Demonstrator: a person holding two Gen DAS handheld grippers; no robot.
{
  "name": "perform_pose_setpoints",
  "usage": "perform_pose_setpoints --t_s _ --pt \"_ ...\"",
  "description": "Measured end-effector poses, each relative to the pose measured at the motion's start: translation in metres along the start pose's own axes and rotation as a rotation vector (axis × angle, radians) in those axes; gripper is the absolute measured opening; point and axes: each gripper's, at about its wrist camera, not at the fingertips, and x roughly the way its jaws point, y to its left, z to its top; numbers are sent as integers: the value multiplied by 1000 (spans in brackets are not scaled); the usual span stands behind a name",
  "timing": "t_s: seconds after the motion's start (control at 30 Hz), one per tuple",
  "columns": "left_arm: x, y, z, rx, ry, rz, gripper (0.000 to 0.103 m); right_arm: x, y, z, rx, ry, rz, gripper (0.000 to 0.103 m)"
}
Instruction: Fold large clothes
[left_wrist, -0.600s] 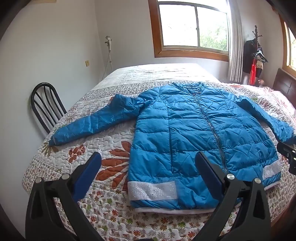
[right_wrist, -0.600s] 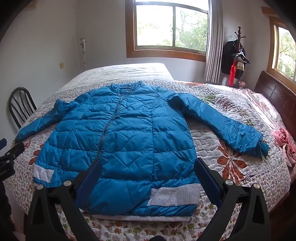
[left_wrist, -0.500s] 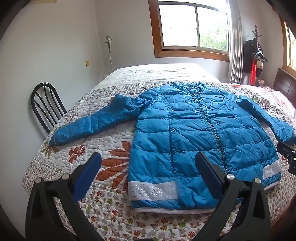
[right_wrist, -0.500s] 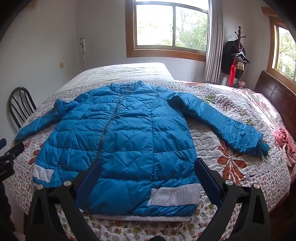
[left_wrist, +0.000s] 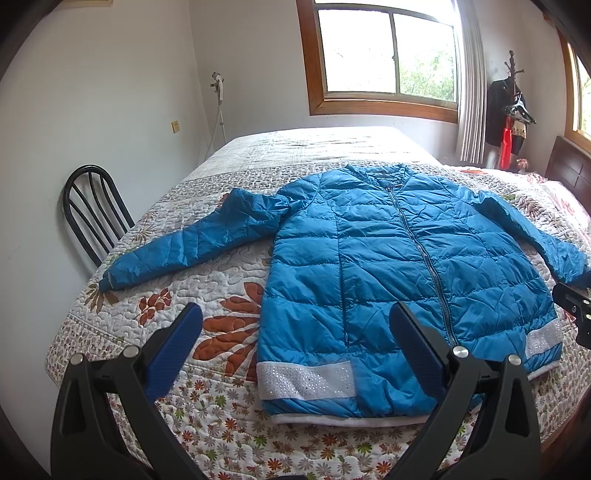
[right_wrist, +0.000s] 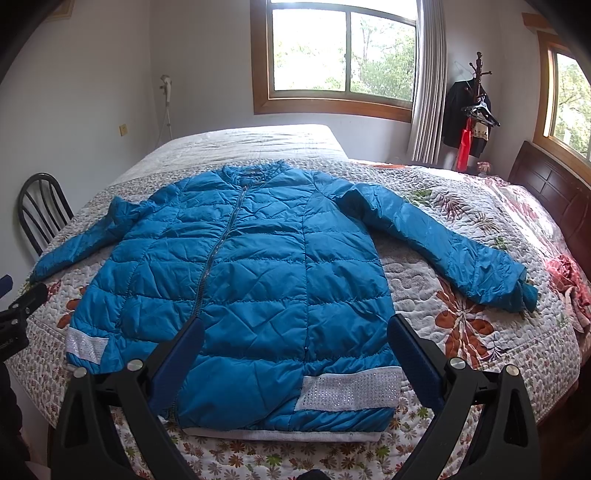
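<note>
A blue quilted puffer jacket (left_wrist: 388, 266) lies flat and zipped on the bed, front up, collar toward the window, both sleeves spread out; it also shows in the right wrist view (right_wrist: 251, 266). White sparkly bands run along its hem. My left gripper (left_wrist: 295, 325) is open and empty, held above the jacket's lower left hem. My right gripper (right_wrist: 295, 332) is open and empty above the lower right hem. The right gripper's tip (left_wrist: 572, 306) shows at the left view's right edge. The left gripper's tip (right_wrist: 22, 302) shows at the right view's left edge.
The bed has a floral quilt (left_wrist: 221, 406). A black chair (left_wrist: 92, 214) stands against the wall at the bed's left. A dark wooden headboard (right_wrist: 550, 188) is on the right, with a coat rack (right_wrist: 476, 110) in the corner. Pink cloth (right_wrist: 569, 273) lies at the right edge.
</note>
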Motion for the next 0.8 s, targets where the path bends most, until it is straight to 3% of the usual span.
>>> perform_pose_setpoints --t_s 0.8 --pt "0 0 0 1 0 0 100 0 2 -2 -2 -1 0 99"
